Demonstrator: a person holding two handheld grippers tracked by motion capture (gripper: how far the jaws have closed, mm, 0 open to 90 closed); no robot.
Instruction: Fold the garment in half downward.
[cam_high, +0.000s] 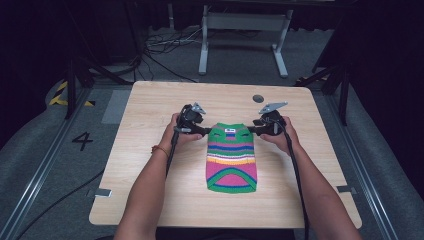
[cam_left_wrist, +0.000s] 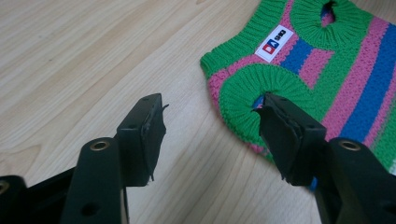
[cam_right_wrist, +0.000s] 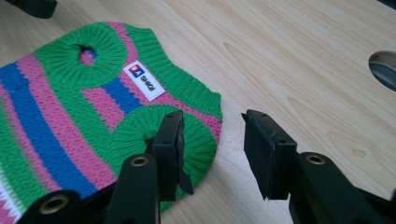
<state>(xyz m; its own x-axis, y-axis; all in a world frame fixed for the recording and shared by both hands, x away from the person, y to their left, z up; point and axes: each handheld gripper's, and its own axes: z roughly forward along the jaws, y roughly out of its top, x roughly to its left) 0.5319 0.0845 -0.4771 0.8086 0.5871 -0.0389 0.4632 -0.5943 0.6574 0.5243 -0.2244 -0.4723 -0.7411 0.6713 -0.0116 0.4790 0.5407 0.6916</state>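
Left gripper, released: its jaws stand apart and straddle the edge of the near armhole cuff of a small striped knitted sweater. One jaw rests over the armhole opening, the other over bare wood beside the garment; neither pad presses the knit. Right gripper, likewise released: one jaw lies over the opposite armhole cuff, the other over bare wood just outside the garment's edge, with the ribbed border in the gap between them.

In the high view the left gripper and right gripper meet the sweater at its two shoulder corners, and the garment lies flat on the wooden surface, stretching from the grippers back toward the person. A white brand label sits just beyond the left gripper, below the ribbed neck opening. A round cable hole lies farther out, beyond the right gripper.

Handling, judged from the knit: light, soft and limp, with no stiffness of its own, so it will sag and stretch when lifted. The thick ribbed armhole cuffs offer the firmest hold; a pinch at both together should keep the shoulders level and the body hanging evenly. The coarse yarn is unlikely to slip but may snag on jaw edges.
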